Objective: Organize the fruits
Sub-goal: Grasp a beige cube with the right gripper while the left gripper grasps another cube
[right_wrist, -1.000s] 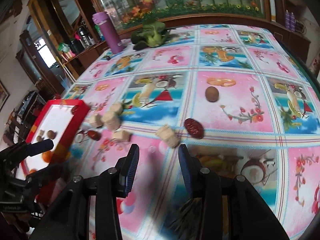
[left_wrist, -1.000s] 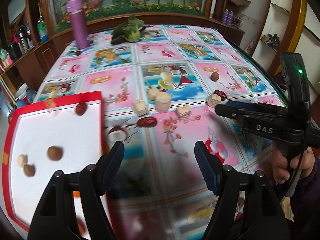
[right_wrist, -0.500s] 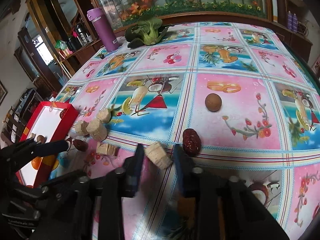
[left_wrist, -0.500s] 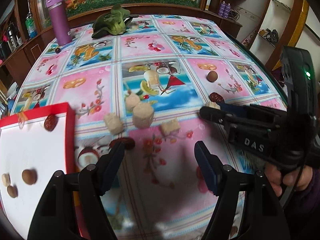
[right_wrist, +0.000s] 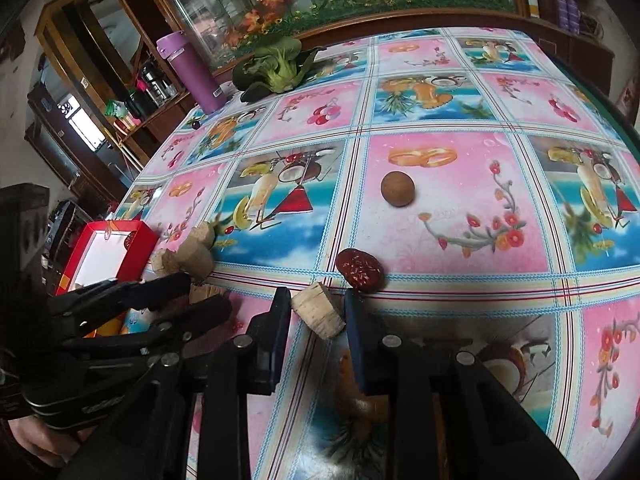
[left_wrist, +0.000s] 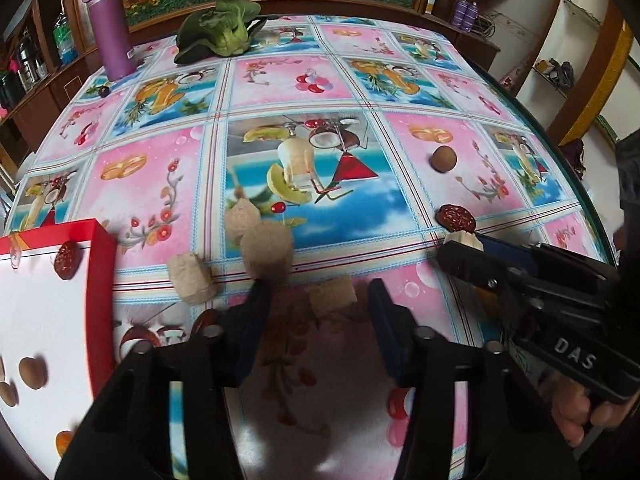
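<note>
Both grippers low over a fruit-print worktop, each bracketing a pale cut chunk.

Worktop (left_wrist: pixel 304 92) carries a glossy cloth of pink and blue fruit panels; a wooden cabinet with a painted glass front stands behind it, shelving at the sides. At far left sits the red tray (left_wrist: pixel 102 264), white inside, holding a red date and small brown fruits. Left gripper (left_wrist: pixel 320 312) stands open at medium width, a chunk (left_wrist: pixel 332 298) between its tips, not gripped. Right gripper (right_wrist: pixel 318 312) is narrower, its fingers flanking the pale chunk (right_wrist: pixel 318 314); contact cannot be told. That chunk lies with its long axis slanting from upper left to lower right. A red date (right_wrist: pixel 359 270) lies just beyond, a brown round fruit (right_wrist: pixel 397 188) farther back.
</note>
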